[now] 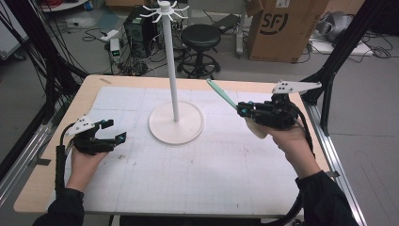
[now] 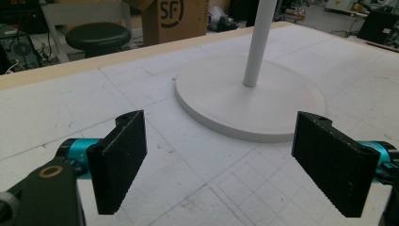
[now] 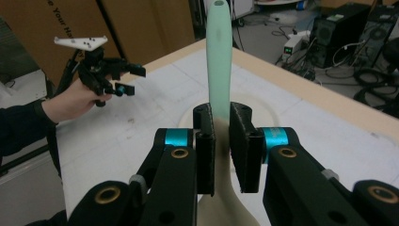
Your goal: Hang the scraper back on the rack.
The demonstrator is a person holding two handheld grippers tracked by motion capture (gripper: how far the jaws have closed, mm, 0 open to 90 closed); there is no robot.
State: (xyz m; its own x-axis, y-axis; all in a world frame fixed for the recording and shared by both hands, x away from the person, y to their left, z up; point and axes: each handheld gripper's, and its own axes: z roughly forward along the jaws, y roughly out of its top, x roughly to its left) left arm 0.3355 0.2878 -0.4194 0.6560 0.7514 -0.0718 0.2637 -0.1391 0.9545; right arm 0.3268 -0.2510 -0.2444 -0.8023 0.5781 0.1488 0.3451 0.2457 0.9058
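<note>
A white rack stands mid-table, with a thin pole [image 1: 172,70], a round base [image 1: 176,122] and hooks [image 1: 164,9] at the top. My right gripper [image 1: 242,110] is shut on a utensil right of the base. The utensil's mint-green handle [image 1: 222,95] points up and left, toward the pole; its cream head [image 1: 258,128] hangs under the hand. In the right gripper view the handle [image 3: 219,56] rises between the closed jaws of the gripper [image 3: 221,117]. My left gripper [image 1: 116,130] is open and holds nothing, left of the base. Its pads [image 2: 124,160] frame the base [image 2: 249,101].
A white gridded mat [image 1: 197,165] covers the wooden table. Beyond the far edge stand a black stool [image 1: 201,37], a cardboard box [image 1: 282,26] and a computer tower [image 1: 141,28] among cables. Black frame posts [image 1: 329,80] rise at the right side.
</note>
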